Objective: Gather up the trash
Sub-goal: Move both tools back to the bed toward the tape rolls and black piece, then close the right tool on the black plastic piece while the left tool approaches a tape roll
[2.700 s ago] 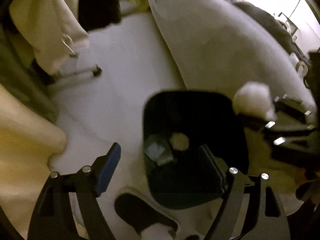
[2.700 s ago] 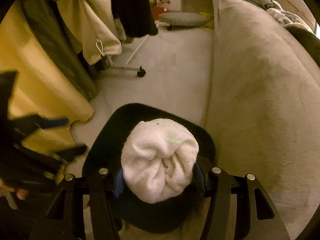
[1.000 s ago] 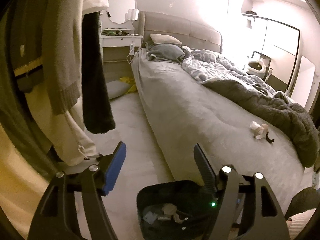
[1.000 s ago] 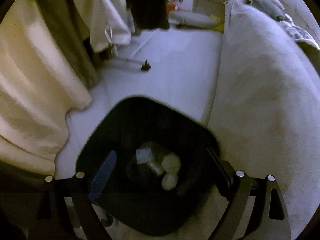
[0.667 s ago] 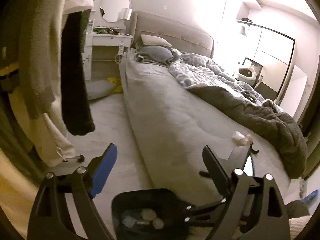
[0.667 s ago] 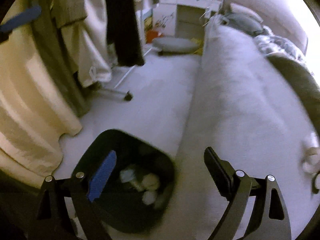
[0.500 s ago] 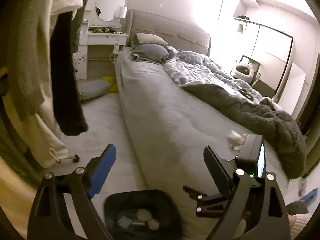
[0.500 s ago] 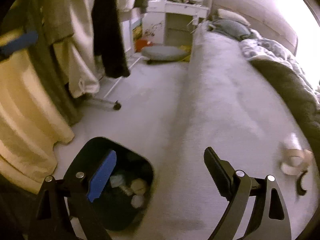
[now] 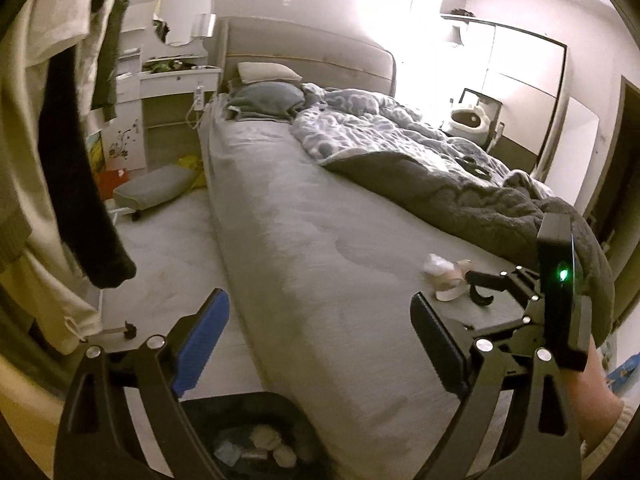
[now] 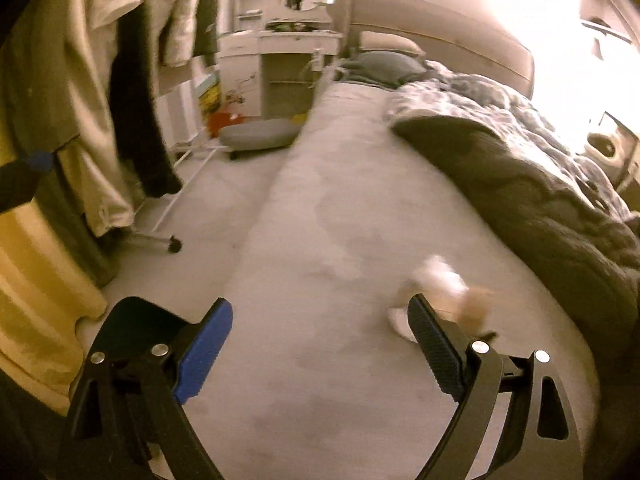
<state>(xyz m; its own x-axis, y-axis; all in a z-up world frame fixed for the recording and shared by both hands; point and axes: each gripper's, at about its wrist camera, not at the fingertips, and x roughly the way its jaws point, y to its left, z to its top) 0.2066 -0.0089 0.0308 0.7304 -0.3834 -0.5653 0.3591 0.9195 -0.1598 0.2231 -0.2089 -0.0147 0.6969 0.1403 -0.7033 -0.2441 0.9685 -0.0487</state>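
Note:
A black trash bin (image 9: 256, 436) stands on the floor beside the bed and holds several crumpled scraps (image 9: 276, 446). Its rim also shows in the right wrist view (image 10: 132, 316). A small heap of pale crumpled trash (image 9: 442, 274) with a dark curved piece (image 9: 480, 298) lies on the grey sheet. It is blurred in the right wrist view (image 10: 436, 284), just beyond my right fingertip. My left gripper (image 9: 318, 328) is open and empty above the bin. My right gripper (image 10: 320, 332) is open and empty over the mattress; it also shows in the left wrist view (image 9: 488, 282) next to the trash.
The bed (image 9: 320, 216) has a dark blanket (image 9: 480, 200) and patterned duvet bunched on its far side. Clothes (image 9: 68, 160) hang on a wheeled rack at the left. A grey cushion (image 10: 256, 134) and a white dresser (image 10: 280, 40) are at the far end.
My right gripper dropped the white wad into the bin and opened. Then it swung right, from over the bin to over the mattress, up to the trash heap. The left view lifted off the bin.

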